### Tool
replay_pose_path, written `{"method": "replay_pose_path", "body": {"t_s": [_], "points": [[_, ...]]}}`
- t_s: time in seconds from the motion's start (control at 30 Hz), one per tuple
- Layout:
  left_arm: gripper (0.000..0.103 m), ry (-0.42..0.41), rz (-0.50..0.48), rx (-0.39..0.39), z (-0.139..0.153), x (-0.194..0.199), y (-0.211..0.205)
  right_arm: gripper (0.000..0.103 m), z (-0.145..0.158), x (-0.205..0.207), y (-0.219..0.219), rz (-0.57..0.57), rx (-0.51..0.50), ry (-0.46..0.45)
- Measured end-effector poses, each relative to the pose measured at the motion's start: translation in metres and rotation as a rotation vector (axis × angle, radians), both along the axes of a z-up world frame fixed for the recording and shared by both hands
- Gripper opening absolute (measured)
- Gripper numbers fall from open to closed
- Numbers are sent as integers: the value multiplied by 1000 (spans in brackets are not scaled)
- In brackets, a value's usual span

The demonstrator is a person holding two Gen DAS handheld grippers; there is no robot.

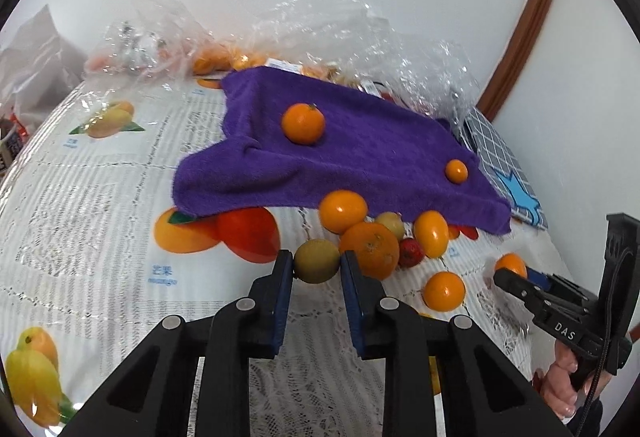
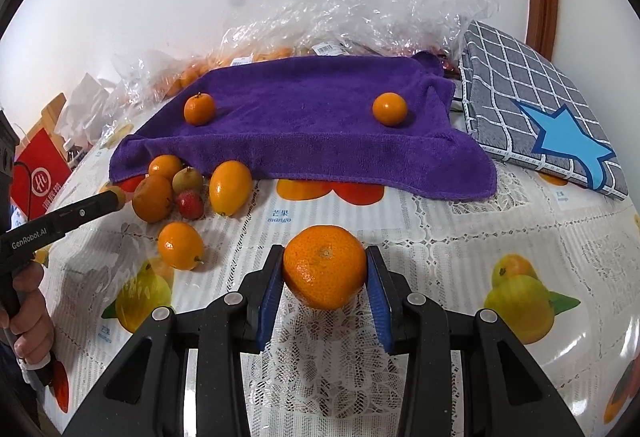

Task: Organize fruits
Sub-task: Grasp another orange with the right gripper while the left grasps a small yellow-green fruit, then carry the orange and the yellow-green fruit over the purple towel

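A fruit-sorting job is caught partway through on a table (image 2: 440,237) covered with a fruit-print cloth. At the left, a small greenish-yellow fruit (image 1: 317,261) is clamped between the pads of the left gripper (image 1: 316,269), just beside the loose pile (image 1: 384,233) of oranges, kumquats and one red fruit that lies at the front edge of the purple towel (image 1: 360,153). On the towel, two fruits are already set well apart: a mandarin (image 1: 303,123) towards its left and a smaller orange fruit (image 1: 456,170) near its right edge. Further right, a mandarin (image 2: 325,266) is gripped by the right gripper (image 2: 325,273), held in front of the towel, whether just above the cloth or resting on it cannot be told. A grey checked cloth (image 2: 532,109) with a blue star lies beside the towel at far right.

By the look of it, the work is in its early half: two pieces are placed, two are in the claws, and about six are left in the pile.

The right mandarin is near-round, slightly squat, with its navel end turned towards the camera. The tall kumquat (image 2: 230,188) in the pile is seen with its long axis running roughly towards the towel.
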State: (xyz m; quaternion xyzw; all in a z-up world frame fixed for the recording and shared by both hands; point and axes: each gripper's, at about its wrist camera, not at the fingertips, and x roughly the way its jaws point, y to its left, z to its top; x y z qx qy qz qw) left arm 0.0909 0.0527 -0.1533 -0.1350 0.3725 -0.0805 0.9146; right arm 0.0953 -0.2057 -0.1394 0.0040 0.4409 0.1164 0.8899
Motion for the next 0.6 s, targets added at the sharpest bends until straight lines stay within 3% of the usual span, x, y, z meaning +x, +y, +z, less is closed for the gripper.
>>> {"method": "replay_pose_path", "body": {"t_s": [0.17, 0.37, 0.6], "points": [[24, -25, 21, 4, 5, -1, 3, 39, 4, -3, -4, -10, 22, -22], [24, -83, 63, 46, 32, 7, 9, 40, 13, 3, -7, 17, 37, -5], [24, -105, 115, 96, 64, 44, 4, 40, 50, 37, -7, 4, 4, -101]]}}
